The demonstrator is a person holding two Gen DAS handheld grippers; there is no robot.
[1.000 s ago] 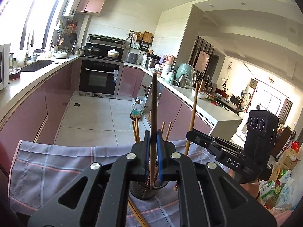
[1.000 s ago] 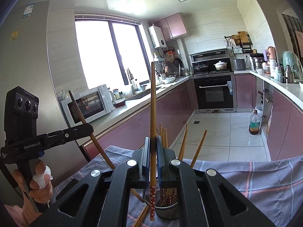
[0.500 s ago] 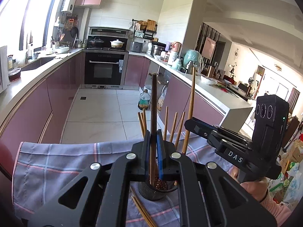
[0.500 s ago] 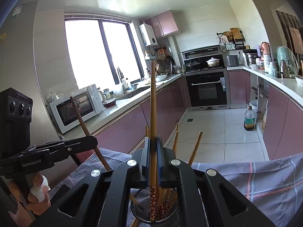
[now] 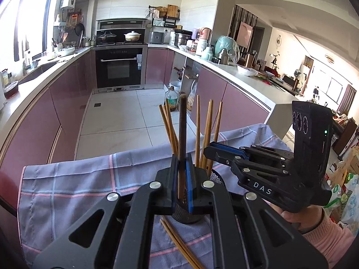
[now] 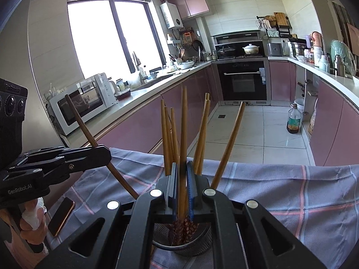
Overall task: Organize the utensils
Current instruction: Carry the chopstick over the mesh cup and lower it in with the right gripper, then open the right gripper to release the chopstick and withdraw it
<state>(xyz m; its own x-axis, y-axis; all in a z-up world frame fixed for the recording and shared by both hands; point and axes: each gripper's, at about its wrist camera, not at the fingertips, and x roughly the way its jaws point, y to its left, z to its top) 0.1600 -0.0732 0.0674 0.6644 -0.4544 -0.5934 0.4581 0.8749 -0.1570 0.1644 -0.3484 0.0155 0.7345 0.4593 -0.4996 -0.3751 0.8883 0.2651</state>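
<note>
A metal mesh holder (image 6: 182, 243) stands on a plaid cloth (image 6: 291, 192) and holds several wooden chopsticks (image 6: 203, 134). It also shows in the left wrist view (image 5: 187, 214). My left gripper (image 5: 181, 179) is shut on a dark chopstick (image 5: 182, 125), upright over the holder. My right gripper (image 6: 182, 188) is shut on a lighter chopstick (image 6: 184, 121) whose patterned tip is down inside the holder. In the right wrist view my left gripper (image 6: 98, 154) holds its chopstick tilted. In the left wrist view my right gripper (image 5: 215, 150) is beside the standing chopsticks.
Loose chopsticks (image 5: 179, 246) lie on the cloth in front of the holder. A phone (image 6: 60, 215) lies on the cloth at the left. Behind are pink cabinets, a microwave (image 6: 78, 105), an oven (image 6: 242, 80) and a tiled floor.
Both grippers have moved down toward the holder. The right chopstick's tip has gone down into the holder; the left chopstick is lower over it.
</note>
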